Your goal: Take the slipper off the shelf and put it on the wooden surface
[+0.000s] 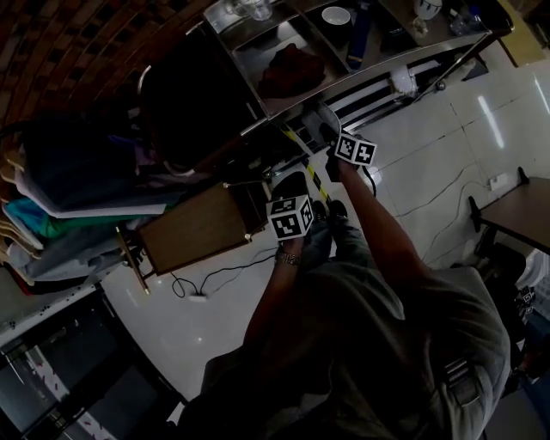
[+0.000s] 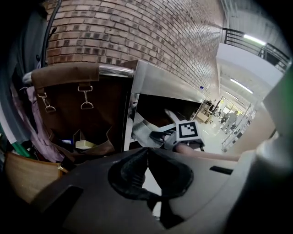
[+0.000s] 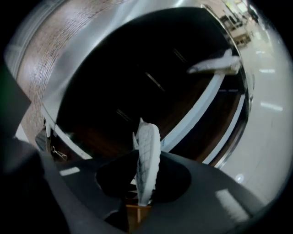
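One slipper [image 3: 149,141] | pinched edge-on between jaws of right gripper [image 3: 146,176]

Seen from the head view, the shelf [image 1: 249,51] stands at 12 o'clock, with a cloth [image 1: 290,69] on its top tray and a bowl [image 1: 335,15] at 1 o'clock of the cloth. The wooden surface [image 1: 193,230] lies at 9 o'clock of the left hand-held gripper [image 2: 146,153], and clothes [image 1: 60,198] lie farther out at 9 o'clock. The right hand-held gripper [image 3: 146,167] is at 1 o'clock of the left one, before the shelf, with a slipper [image 3: 147,146] clamped between its jaws. A second slipper [image 3: 215,66] rests on a shelf rail at its 1 o'clock.
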`<state>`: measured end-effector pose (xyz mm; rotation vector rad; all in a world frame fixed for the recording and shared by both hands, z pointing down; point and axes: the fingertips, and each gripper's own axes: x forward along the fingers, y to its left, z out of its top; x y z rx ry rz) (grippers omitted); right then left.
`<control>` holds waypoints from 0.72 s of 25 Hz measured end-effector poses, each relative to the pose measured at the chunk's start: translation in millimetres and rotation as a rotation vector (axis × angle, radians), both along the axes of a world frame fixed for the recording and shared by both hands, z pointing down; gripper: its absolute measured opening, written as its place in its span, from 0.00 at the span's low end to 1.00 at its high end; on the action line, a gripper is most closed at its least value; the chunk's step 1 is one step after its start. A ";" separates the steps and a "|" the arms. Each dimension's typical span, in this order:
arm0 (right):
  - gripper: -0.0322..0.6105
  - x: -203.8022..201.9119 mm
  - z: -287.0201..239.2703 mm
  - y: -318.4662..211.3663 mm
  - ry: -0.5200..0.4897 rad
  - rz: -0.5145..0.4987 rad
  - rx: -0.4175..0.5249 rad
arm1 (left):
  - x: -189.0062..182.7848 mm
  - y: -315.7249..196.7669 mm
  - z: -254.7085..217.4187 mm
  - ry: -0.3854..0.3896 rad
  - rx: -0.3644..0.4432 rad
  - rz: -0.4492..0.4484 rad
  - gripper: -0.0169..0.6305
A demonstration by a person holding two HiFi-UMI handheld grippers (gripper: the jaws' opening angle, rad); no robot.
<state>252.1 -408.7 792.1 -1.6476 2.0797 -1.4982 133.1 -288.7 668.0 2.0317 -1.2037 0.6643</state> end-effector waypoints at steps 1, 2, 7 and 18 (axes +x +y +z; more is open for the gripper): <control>0.17 10.9 -11.8 12.9 0.074 0.000 0.005 | 4.8 -1.7 -4.3 0.003 0.012 0.009 0.04; 0.17 22.3 -24.4 27.7 0.159 -0.003 0.009 | 10.8 -3.2 -8.7 0.003 0.027 0.021 0.03; 0.16 70.5 -78.9 118.2 0.502 -0.005 -0.005 | 46.6 -0.8 -17.5 -0.029 0.065 0.081 0.04; 0.17 52.3 -116.9 245.3 0.568 -0.063 -0.007 | 24.4 56.9 -33.8 -0.043 0.109 0.058 0.03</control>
